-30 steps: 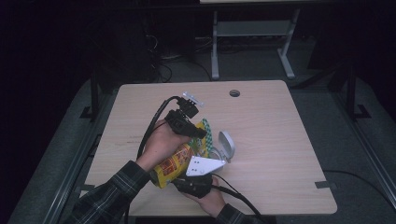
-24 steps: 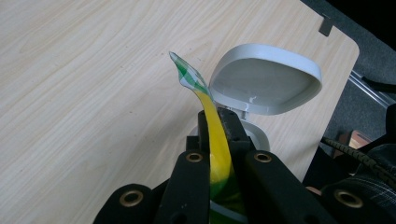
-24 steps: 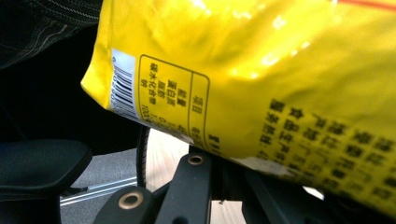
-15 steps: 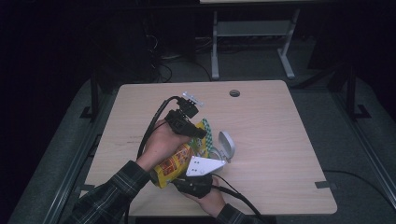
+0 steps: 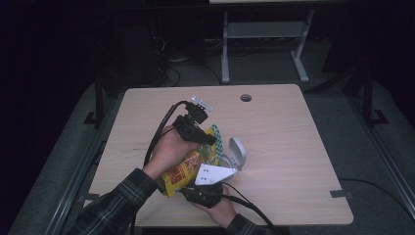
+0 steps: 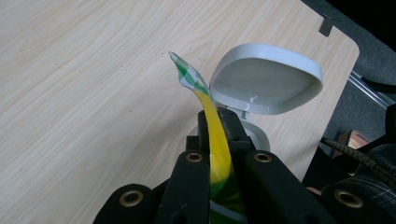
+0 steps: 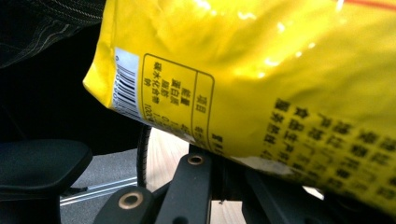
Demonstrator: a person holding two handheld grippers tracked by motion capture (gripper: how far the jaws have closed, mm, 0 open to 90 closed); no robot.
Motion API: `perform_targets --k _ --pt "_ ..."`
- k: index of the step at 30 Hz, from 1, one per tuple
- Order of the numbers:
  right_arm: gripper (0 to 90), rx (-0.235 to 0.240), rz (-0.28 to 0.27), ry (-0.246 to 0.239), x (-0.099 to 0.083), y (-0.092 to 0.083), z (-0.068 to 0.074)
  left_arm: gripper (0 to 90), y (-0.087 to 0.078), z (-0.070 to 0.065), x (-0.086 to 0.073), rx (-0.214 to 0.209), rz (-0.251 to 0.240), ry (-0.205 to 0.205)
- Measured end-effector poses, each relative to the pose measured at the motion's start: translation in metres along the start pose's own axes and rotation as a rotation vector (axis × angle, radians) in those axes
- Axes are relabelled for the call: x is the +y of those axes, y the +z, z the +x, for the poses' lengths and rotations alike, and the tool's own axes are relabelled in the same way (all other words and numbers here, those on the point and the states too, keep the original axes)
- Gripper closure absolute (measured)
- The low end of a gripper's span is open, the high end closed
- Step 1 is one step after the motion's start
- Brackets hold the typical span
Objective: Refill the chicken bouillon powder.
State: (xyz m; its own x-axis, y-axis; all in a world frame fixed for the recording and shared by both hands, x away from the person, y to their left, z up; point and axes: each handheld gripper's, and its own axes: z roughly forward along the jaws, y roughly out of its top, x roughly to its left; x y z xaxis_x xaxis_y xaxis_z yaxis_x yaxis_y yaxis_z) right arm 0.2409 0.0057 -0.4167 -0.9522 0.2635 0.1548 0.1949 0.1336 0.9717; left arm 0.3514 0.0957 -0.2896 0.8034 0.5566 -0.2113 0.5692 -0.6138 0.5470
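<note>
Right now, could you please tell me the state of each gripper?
Left gripper: shut on the bag's top edge.
Right gripper: shut on the bag's bottom.

A yellow snack bag (image 7: 261,84) with a barcode at nine o'clock spreads above the right hand-held gripper (image 7: 224,163), whose black jaws pinch its lower edge.

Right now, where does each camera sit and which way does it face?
High view: above the person's side, looking forward and down at the table; forearms, hands and both tools show.
Left gripper view: rides the left tool, facing the white container.
Right gripper view: rides the right tool, under the yellow bag.
Shared: all three show the yellow bag.
</note>
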Motion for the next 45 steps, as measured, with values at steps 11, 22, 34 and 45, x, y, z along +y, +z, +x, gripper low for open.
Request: perform_targets --k 11,22,34,45 --pt "90.0 0.001 -0.002 -0.001 0.0002 -0.0002 0.0001 90.0 -0.0004 -0.0005 0.0005 0.005 0.004 0.007" --pt "90.0 0.0 -0.007 0.002 0.0005 -0.0002 0.0004 90.0 -0.0006 -0.0014 0.0013 0.012 0.012 0.01" --pt "90.0 -0.001 -0.009 0.004 0.0014 -0.0005 0.0013 90.0 0.0002 -0.0016 0.0024 0.016 0.012 -0.002" --pt "90.0 -0.001 -0.013 0.002 0.002 -0.0002 0.002 90.0 -0.0004 -0.0007 0.003 0.018 0.026 0.008"
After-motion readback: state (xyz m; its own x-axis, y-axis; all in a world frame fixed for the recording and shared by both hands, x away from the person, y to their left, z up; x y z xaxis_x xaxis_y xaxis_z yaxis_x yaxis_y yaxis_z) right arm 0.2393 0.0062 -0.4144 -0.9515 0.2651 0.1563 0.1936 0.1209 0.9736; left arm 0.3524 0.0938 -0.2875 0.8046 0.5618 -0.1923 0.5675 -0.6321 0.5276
